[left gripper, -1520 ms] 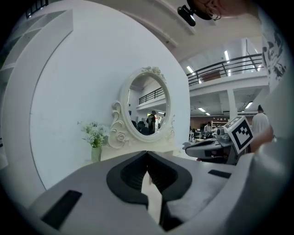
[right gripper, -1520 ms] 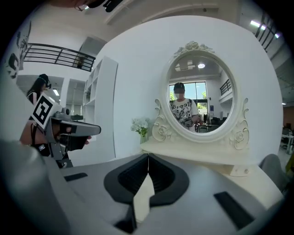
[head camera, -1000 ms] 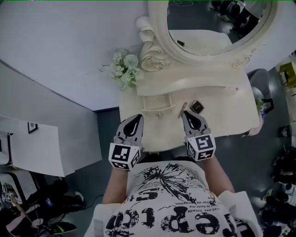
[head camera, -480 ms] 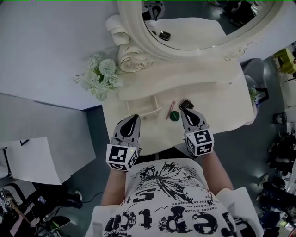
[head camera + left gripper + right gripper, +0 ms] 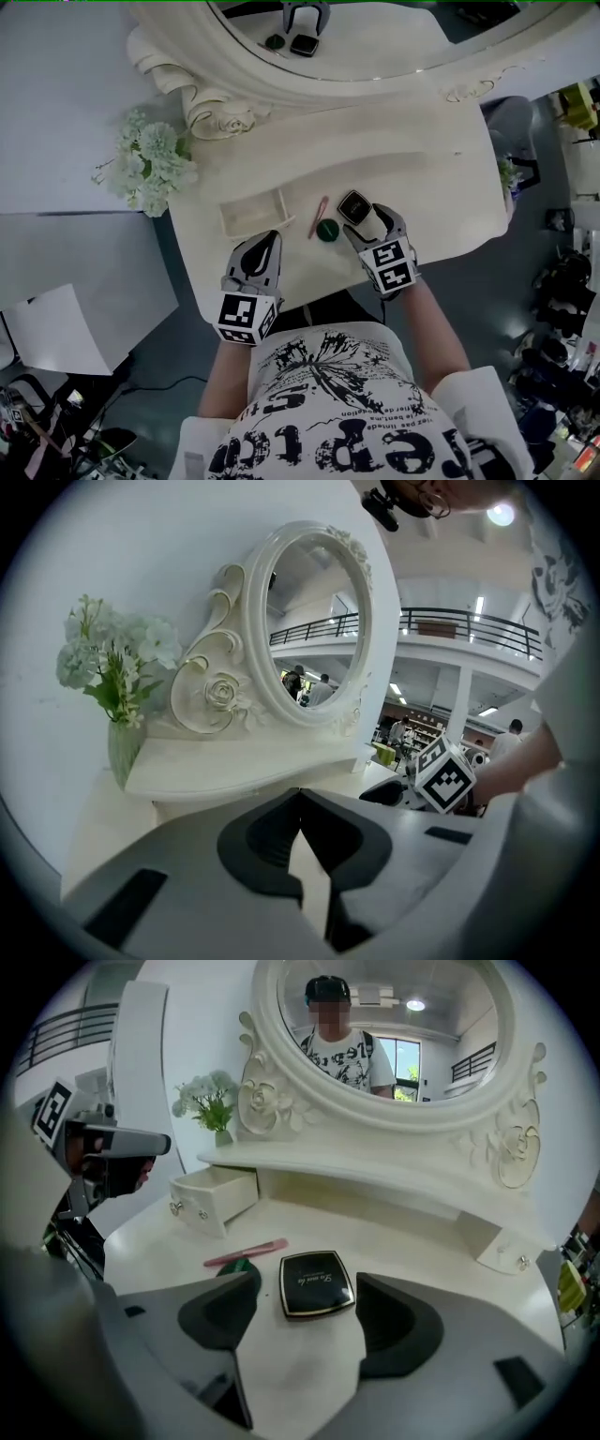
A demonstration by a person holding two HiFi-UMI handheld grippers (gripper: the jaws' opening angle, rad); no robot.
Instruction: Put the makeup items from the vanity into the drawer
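The right gripper (image 5: 367,225) is being held low over the front edge of the vanity (image 5: 441,178), near that edge's middle, and its jaws are being opened. A black compact (image 5: 317,1283) is lying flat on the vanity top between the spread jaw tips and is being touched by neither pad. Just to the compact's left a round green item (image 5: 326,230) is lying, partly hidden behind one jaw in the right gripper view. A thin pink stick (image 5: 319,217) is lying just beside it, running roughly from front to back. Toward the left edge, a small drawer (image 5: 251,216) is standing pulled out from beneath the raised shelf, well apart from the compact. The left gripper (image 5: 266,246) is being held at the front edge, just in front of the drawer, with its jaws being pressed together tip against tip and gripping no item. At the back left corner, white flowers (image 5: 150,169) are standing in a vase beside the oval mirror (image 5: 375,42).
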